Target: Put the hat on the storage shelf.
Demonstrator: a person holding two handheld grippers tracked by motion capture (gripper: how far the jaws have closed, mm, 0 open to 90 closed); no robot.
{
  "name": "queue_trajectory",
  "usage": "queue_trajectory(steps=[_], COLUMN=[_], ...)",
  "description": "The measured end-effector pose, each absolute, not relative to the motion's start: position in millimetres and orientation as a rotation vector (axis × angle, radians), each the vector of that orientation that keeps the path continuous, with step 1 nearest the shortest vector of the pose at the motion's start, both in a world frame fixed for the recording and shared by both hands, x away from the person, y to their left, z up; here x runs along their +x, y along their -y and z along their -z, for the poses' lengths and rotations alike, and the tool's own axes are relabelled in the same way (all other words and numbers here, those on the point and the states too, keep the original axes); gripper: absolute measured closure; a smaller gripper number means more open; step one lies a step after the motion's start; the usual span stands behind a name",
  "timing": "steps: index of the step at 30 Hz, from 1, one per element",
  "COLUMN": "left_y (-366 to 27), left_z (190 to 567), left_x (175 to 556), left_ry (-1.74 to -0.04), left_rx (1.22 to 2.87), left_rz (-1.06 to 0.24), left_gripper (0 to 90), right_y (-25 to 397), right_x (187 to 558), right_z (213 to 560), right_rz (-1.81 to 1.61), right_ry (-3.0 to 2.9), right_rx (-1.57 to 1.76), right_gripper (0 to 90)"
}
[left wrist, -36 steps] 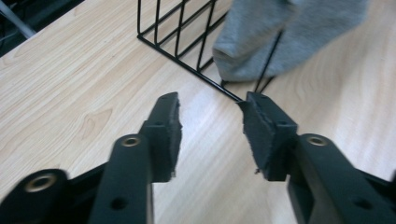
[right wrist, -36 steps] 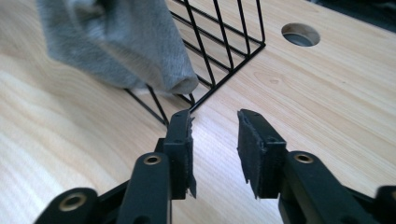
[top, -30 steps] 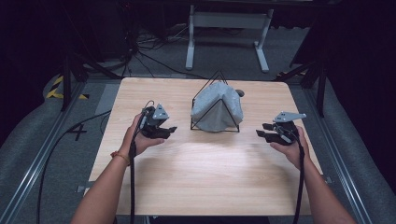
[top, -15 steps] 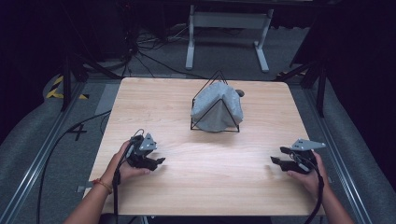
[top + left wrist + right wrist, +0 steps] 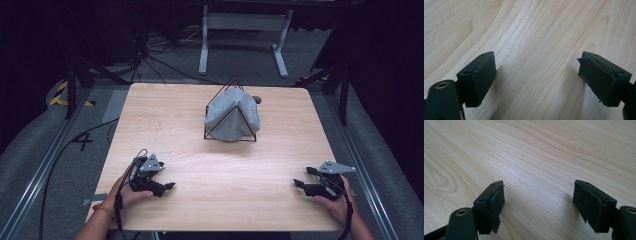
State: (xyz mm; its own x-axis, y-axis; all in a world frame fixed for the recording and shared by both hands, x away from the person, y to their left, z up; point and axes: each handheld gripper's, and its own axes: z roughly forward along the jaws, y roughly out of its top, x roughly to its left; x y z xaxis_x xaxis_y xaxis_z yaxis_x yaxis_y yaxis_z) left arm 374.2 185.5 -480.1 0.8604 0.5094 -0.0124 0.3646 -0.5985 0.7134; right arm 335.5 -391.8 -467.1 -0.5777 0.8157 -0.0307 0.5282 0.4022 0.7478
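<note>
High view: a wooden table point(image 5: 220, 200) with two hand-held grippers near its front edge and a grey cloth point(image 5: 233, 118) draped over a black wire frame point(image 5: 231, 84) toward the far middle.

Left gripper point(image 5: 167, 187): held in the person's left hand point(image 5: 131, 192), low over the table at the front left, jaws pointing to about 3 o'clock. In the left gripper view point(image 5: 536, 80) its two jaws stand wide apart with nothing between them but bare wood grain; the foam pads point(image 5: 484, 80) are worn and frayed at the edges.

Right gripper point(image 5: 299, 184): held in the right hand point(image 5: 339, 202), at the front right corner, jaws pointing to about 9 o'clock, toward the other gripper. Its grey plate point(image 5: 334, 167) shows on top. In the right gripper view point(image 5: 539, 202) the jaws are likewise spread apart and empty, bare wood beneath; one pad point(image 5: 496, 207) is peeling loose along its inner edge.

Cloth: from the left gripper it lies at about 1 o'clock, well apart; from the right gripper at about 11 o'clock, also well apart. It hangs on the frame as a rounded tent, covering most of it, the frame's apex rising bare above. A small dark object point(image 5: 257, 99) sits just beside the cloth at its 1 o'clock side; what it is cannot be told.

Neither gripper touches the cloth or the frame.
</note>
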Motion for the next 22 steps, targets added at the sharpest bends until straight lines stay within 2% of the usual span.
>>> queue_trajectory(steps=[22], left_y=[-184.2], left_z=[479.9], left_x=[376.4], left_ry=[-0.66], left_rx=[2.27], left_rz=[-0.249], left_gripper=[14.1], right_y=[392.2], right_x=[336.9], right_z=[467.0], right_rz=[-0.988], right_ry=[-2.268], right_rx=[1.169], right_gripper=[22.6])
